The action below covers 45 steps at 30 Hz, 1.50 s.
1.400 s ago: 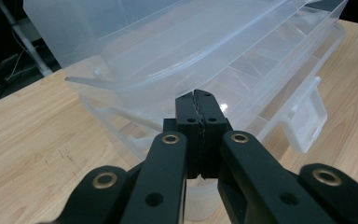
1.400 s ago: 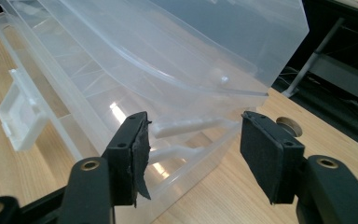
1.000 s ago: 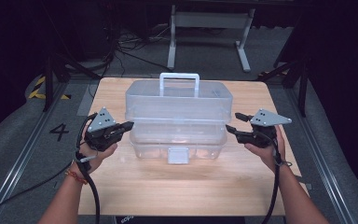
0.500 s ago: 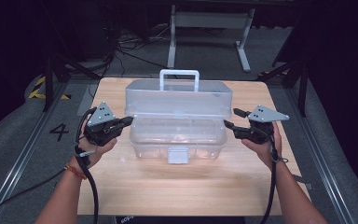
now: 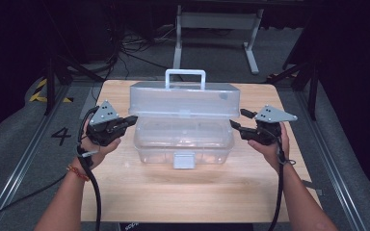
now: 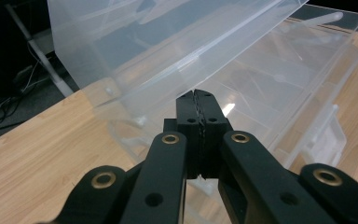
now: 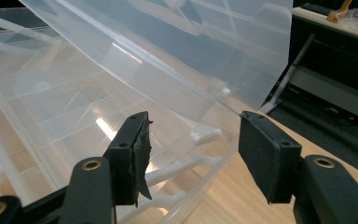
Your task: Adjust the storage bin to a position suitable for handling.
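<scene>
Left tool (image 6: 200, 100) closed (empty) at raised lid (image 5: 183, 98); right tool (image 7: 191, 149) wide open

The box (image 5: 183, 139) is see-through and a little milky white. Its lid (image 5: 183, 101) is the same, with a white handle (image 5: 185, 77) on top. A white latch (image 5: 183, 160) sits on the front of the box. The worktop (image 5: 188, 192) under the box is light brown wood with thin streaks. Left of the box, the left hand-held gripper (image 5: 131, 119) is black with a grey plate and gold rings. Right of the box, the right hand-held gripper (image 5: 236, 120) is black and grey too. The floor (image 5: 24, 149) left of the box is grey with a black number 4.
</scene>
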{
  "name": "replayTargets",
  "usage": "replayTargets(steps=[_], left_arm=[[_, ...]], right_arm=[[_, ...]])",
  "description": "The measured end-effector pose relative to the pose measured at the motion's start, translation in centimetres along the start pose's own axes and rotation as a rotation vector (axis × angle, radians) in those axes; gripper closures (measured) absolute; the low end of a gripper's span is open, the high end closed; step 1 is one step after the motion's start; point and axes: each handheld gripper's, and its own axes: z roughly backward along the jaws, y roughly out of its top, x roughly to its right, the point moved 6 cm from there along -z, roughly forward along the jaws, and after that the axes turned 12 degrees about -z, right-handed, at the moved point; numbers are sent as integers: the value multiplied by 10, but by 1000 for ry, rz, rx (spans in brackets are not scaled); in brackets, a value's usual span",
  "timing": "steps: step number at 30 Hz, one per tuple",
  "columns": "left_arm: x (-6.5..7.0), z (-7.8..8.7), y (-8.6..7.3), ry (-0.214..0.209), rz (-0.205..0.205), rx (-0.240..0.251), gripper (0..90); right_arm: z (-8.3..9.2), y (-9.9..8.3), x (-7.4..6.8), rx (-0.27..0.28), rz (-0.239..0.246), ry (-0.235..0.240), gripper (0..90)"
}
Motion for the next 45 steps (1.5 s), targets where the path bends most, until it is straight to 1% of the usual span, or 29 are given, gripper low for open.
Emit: replayTargets(steps=[5,6,7,10,15,18,23,25,28,29,30,31,32,34,35,38,43,45], left_arm=[[-3,-1,2,4,4,7,899],[-4,-1,2,6,7,11,899],[-5,-2,3,9,3,6,899],[-6,-3,4,8,-1,4,899],[-8,-4,5,17,-4,-1,899],[-8,-4,5,19,0,1,898],[-12,-3,5,27,10,8,896],[-14,-2,4,33,15,9,890],[-16,0,3,42,10,4,882],[-16,2,3,48,8,7,878],[-16,2,3,48,8,7,872],[-16,5,2,59,10,13,864],[-16,5,2,59,10,13,855],[-16,10,0,60,12,13,850],[-16,12,-1,71,15,16,840],[-15,19,-9,75,17,18,823],[-10,27,-27,80,25,3,807],[-6,28,-36,78,24,-17,790]], right_arm=[[-1,4,2,11,7,-14,443],[-1,5,2,9,0,-14,444],[-2,6,4,20,1,-24,451],[-3,8,4,27,-4,-26,464],[-3,14,6,65,-13,-42,496],[-3,16,6,70,-12,-46,505],[-3,20,7,84,-12,-72,544],[-4,22,6,93,1,-81,570],[-6,23,4,98,19,-93,604],[-7,24,4,103,28,-102,627],[-7,24,4,103,28,-102,627],[-10,25,3,111,23,-118,635],[-10,25,3,111,23,-118,635],[-12,27,4,117,13,-136,648],[-14,27,4,116,7,-140,646],[-15,29,7,126,-8,-147,659],[-16,33,8,132,-12,-161,677],[-16,35,9,131,-8,-166,681]])
